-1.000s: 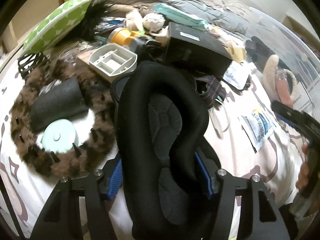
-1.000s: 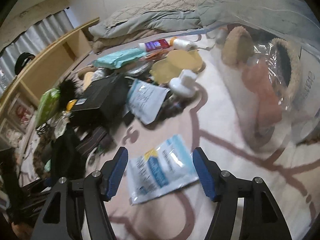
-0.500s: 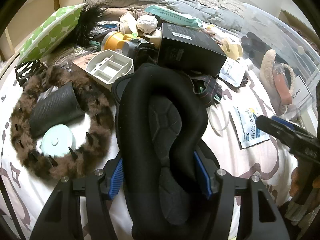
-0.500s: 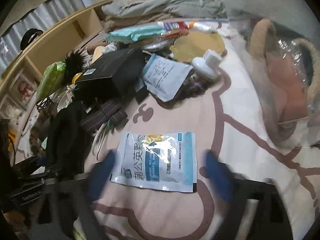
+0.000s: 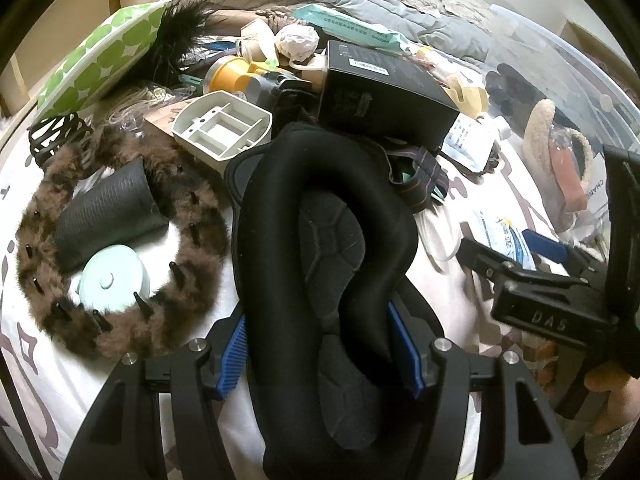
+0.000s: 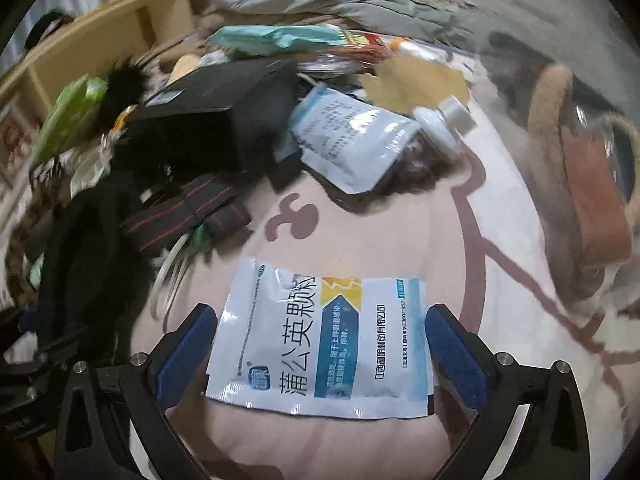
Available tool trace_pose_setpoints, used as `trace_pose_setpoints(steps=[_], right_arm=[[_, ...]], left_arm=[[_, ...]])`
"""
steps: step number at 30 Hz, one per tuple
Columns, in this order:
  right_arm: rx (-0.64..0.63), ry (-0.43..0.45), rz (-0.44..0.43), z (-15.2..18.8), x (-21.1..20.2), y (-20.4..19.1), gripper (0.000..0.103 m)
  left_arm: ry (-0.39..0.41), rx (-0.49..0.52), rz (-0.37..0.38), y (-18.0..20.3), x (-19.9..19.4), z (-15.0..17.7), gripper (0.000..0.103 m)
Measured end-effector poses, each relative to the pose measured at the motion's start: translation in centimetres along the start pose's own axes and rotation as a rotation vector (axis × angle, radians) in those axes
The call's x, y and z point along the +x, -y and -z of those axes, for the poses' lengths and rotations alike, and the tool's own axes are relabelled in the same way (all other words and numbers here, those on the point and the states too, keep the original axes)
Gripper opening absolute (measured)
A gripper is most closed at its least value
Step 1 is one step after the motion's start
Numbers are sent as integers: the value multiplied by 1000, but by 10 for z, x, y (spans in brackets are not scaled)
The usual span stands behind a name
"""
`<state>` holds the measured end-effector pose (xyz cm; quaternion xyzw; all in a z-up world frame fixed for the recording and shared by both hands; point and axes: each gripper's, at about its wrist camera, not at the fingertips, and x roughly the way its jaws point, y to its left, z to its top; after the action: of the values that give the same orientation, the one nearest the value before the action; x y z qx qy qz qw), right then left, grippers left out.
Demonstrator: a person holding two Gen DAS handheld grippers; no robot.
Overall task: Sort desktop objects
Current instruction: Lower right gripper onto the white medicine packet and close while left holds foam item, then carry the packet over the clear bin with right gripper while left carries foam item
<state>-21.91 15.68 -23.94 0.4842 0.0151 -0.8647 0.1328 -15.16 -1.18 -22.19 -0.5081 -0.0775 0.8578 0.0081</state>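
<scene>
My left gripper [image 5: 322, 356] is shut on a black padded foam piece [image 5: 320, 240] that stands up between its blue pads and hides much of the bed behind it. My right gripper [image 6: 320, 344] is open wide, its blue pads either side of a white and blue medicine sachet [image 6: 320, 340] lying flat on the pink sheet; the pads stand off the sachet's edges. From the left wrist view the right gripper [image 5: 516, 248] shows at the right over the same sachet [image 5: 504, 240], held by a hand.
A clutter pile fills the back: a black box [image 5: 384, 92], a grey plastic tray [image 5: 222, 130], a second sachet [image 6: 348, 144], a white bottle [image 6: 444, 128], striped bands [image 6: 188, 216]. A brown fur ring [image 5: 120, 240] lies left. A clear bin [image 5: 560, 128] holding slippers stands right.
My right gripper opened wider and came down and forward over the sachet, which now lies between its pads. The left gripper kept still with the foam piece.
</scene>
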Motion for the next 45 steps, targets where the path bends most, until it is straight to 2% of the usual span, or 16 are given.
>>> trace_pose_setpoints(steps=[9, 11, 15, 17, 19, 30, 45], right_arm=[[-8, -14, 21, 4, -5, -2, 102], [-10, -13, 17, 4, -6, -2, 94], [-24, -3, 21, 4, -9, -2, 85], [-21, 6, 24, 4, -11, -1, 76], [-9, 14, 18, 4, -14, 3, 74], [2, 50, -9, 2, -25, 0, 73], [59, 123, -78, 1, -53, 10, 73]], left_arm=[[11, -36, 26, -6, -4, -2, 61], [13, -44, 32, -8, -5, -2, 60], [17, -51, 39, -9, -7, -1, 60], [21, -57, 45, -10, -9, -2, 60], [27, -63, 53, -11, -12, -2, 60], [82, -86, 92, -16, -32, -7, 60], [217, -32, 47, -23, -69, -14, 60]])
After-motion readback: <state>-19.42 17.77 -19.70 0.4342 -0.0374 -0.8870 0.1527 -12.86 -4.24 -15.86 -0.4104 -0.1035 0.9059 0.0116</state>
